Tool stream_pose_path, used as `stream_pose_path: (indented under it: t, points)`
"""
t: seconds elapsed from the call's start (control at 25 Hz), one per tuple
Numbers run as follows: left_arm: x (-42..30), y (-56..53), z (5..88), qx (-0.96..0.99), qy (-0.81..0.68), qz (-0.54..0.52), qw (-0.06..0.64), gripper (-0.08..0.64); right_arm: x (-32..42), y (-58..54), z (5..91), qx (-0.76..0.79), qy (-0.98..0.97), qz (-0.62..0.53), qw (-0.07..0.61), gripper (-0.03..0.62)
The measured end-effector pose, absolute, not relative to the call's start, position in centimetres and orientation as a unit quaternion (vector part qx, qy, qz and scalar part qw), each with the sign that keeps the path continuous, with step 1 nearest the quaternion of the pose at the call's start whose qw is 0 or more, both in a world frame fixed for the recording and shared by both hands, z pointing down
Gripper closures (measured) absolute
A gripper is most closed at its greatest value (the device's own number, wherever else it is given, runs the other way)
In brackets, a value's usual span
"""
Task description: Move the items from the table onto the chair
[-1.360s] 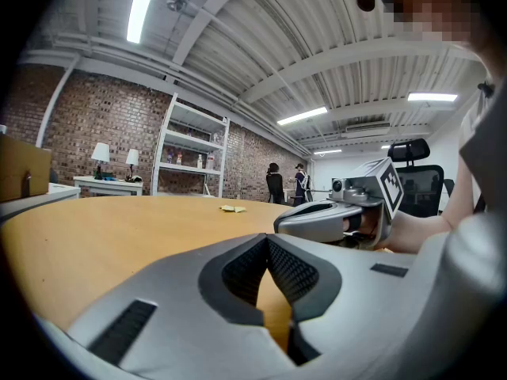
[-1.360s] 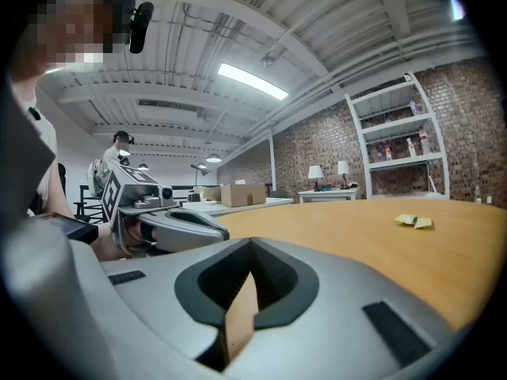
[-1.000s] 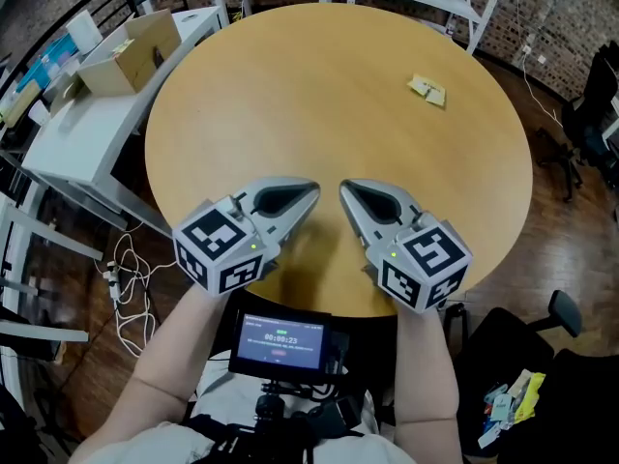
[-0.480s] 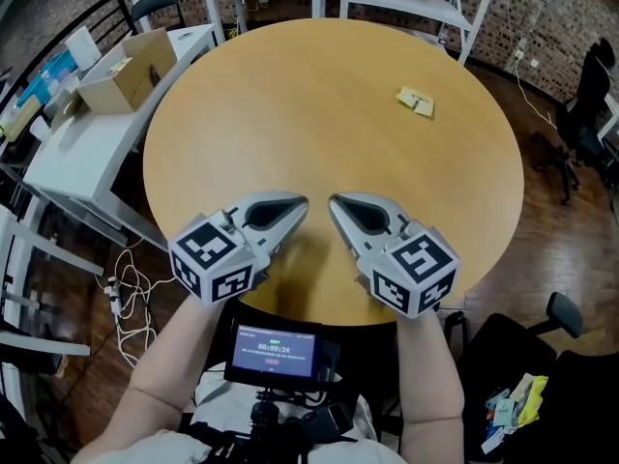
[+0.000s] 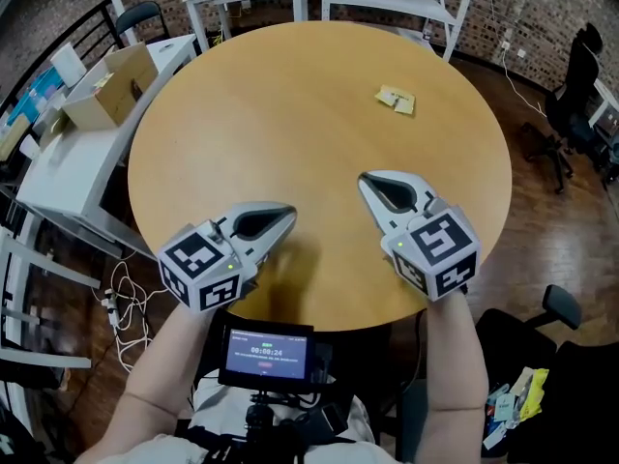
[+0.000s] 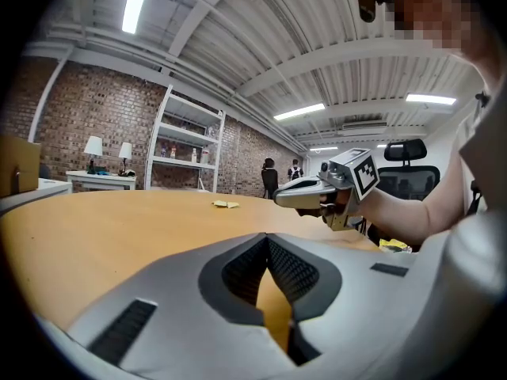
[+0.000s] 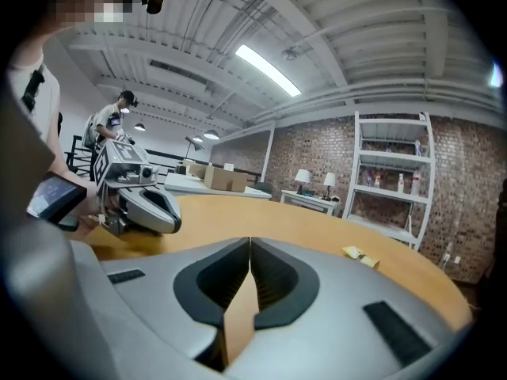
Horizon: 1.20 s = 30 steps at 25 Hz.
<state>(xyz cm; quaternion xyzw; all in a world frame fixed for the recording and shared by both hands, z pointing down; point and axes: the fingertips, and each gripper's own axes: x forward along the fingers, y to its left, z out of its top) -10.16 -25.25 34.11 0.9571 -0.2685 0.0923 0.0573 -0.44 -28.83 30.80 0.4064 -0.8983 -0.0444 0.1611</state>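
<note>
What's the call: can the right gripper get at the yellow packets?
Probably yes. Only bare table lies between the right gripper and the yellow packets, farther across on its side. Its jaws are shut and must open first.

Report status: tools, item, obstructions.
Left tool shut, empty. Right tool shut, empty. Yellow item on far side of table, untouched. Nothing on the tabletop between tools and item.

Smooth matt wood table; the yellow items perhaps paper.
</note>
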Motion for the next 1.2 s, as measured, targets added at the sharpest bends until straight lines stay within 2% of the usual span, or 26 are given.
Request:
stream_pose_path:
  t: [0.4, 0.56, 0.68, 0.84, 1.0, 1.08, 1.12, 1.2]
  points:
    - [-9.9, -26.1, 32.6, 0.96, -0.269, 0.066, 0.039, 0.551, 1.7, -29.6, 27.8, 0.417, -0.883, -0.101, 0.192, 0.578]
    - [-10.0, -26.4, 31.6, 0.962, -0.262, 0.059, 0.041, 0.55, 4.3, -31.0, 26.5, 0.427, -0.862, -0.137, 0.234, 0.578]
    - [-10.4, -26.8, 31.3, 0.963, -0.261, 0.052, 0.053, 0.551, 6.9, -32.9, 26.2, 0.437, -0.826, -0.189, 0.3, 0.553]
    - [-10.5, -27.6, 31.0, 0.963, -0.256, 0.043, 0.067, 0.551, 10.3, -36.7, 27.5, 0.428, -0.738, -0.296, 0.431, 0.522]
    - [-10.3, -28.5, 30.9, 0.964, -0.252, 0.047, 0.071, 0.551, 12.9, -40.5, 30.0, 0.376, -0.642, -0.398, 0.537, 0.52]
    - [-10.3, -29.1, 30.9, 0.964, -0.251, 0.052, 0.072, 0.551, 14.3, -42.4, 31.9, 0.336, -0.6, -0.438, 0.579, 0.515]
    - [-10.3, -29.3, 30.9, 0.964, -0.251, 0.055, 0.073, 0.55, 14.9, -43.3, 32.9, 0.317, -0.584, -0.451, 0.595, 0.483]
    - [-10.4, -29.9, 31.1, 0.963, -0.252, 0.058, 0.076, 0.551, 15.9, -45.1, 34.8, 0.29, -0.563, -0.469, 0.615, 0.48]
